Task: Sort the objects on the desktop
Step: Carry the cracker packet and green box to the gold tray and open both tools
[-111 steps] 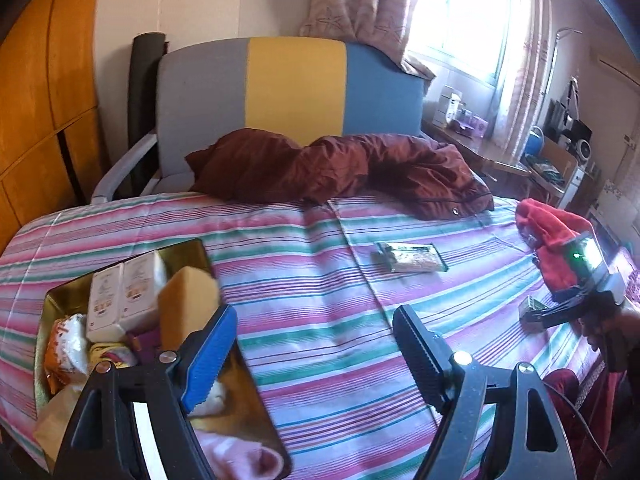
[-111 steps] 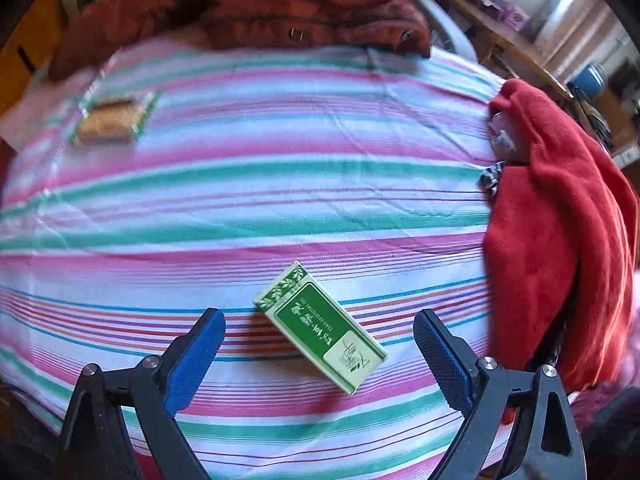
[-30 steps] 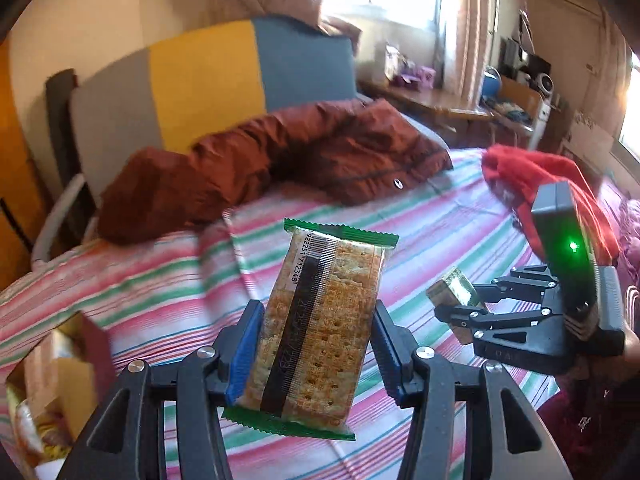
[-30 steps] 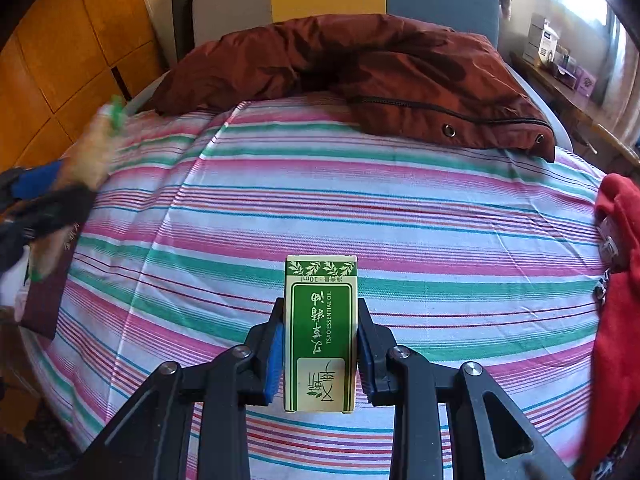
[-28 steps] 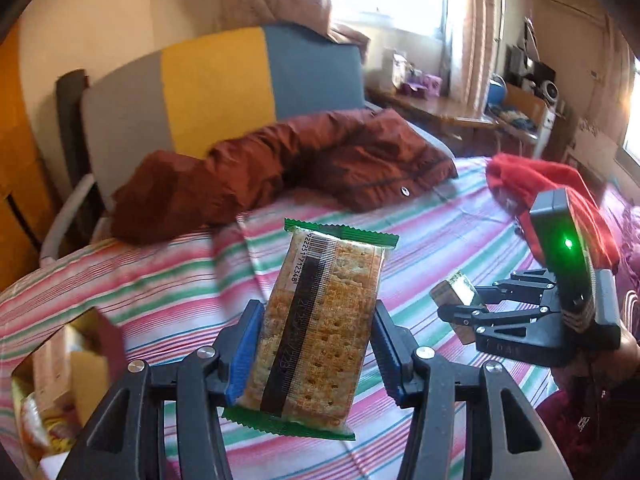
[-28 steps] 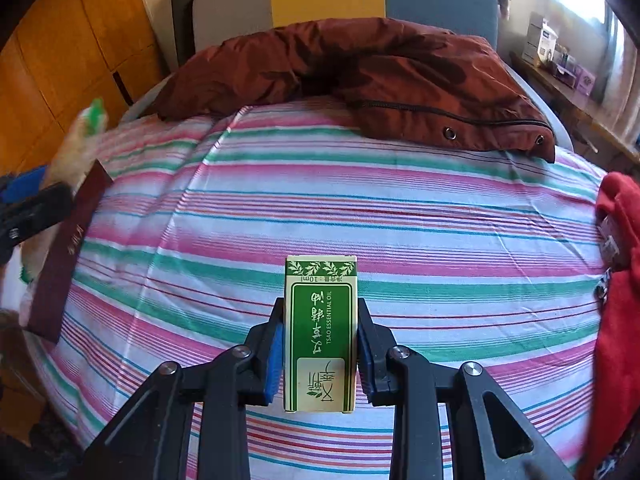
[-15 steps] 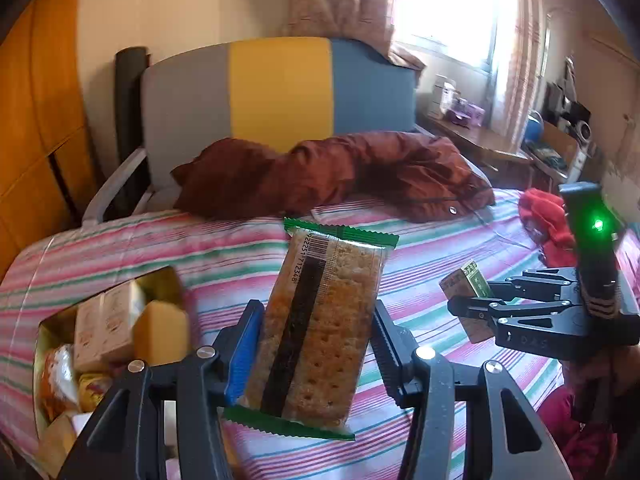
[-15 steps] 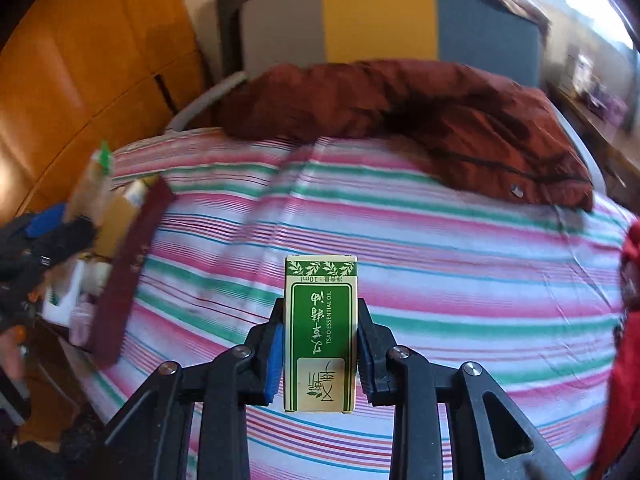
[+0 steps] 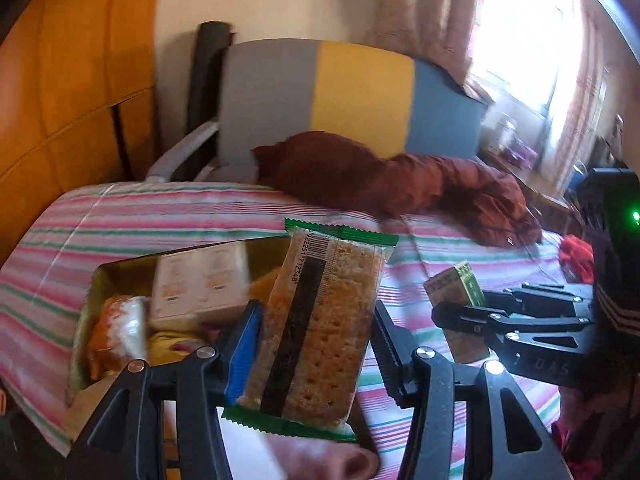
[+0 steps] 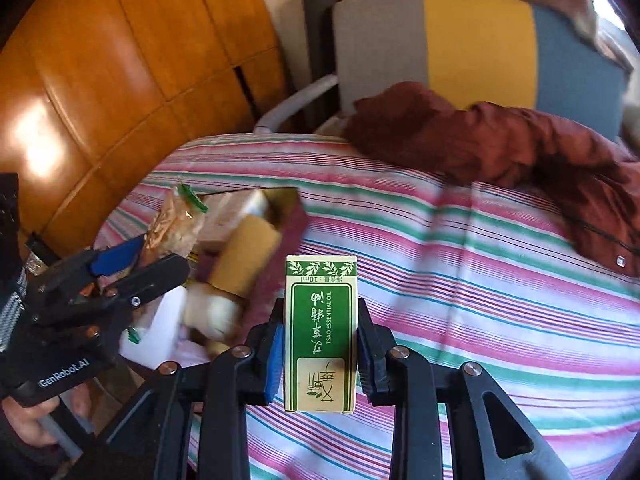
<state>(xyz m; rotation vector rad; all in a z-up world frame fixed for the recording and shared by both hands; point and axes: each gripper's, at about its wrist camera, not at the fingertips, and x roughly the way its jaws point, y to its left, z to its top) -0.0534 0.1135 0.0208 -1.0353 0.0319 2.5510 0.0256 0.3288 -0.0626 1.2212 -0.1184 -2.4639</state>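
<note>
- On the striped bedspread, near its left edge, sits an open gold-lined box already crowded with goods: a pale twin-pack carton, a tan cylinder, an orange-and-white packet, other soft wrapped items too blurred to identify.
- Left gripper: jaws partly closed, pads pressing both long edges of a cracker packet. Packet stands upright with a slight tilt, clear wrap with green crimped ends, barcode strip facing the camera. It is held off the cloth, in front of the box in the left wrist view; the right wrist view places it at the box's left side.
- Right gripper: jaws drawn in tight on a green essential oil box. Box is upright in the grip, white leaf-printed end up, lettering reading sideways, held clear of the bedspread just right of the gold-lined box.
- Both grippers are close together, right one seen from the side in the left wrist view with a green light lit on its body.
- Part of a hand grips the left gripper's handle.
- Behind: a rust-brown jacket heaped along the far edge, a grey, yellow and blue chair back, orange wood panelling. A red cloth lies at far right.
</note>
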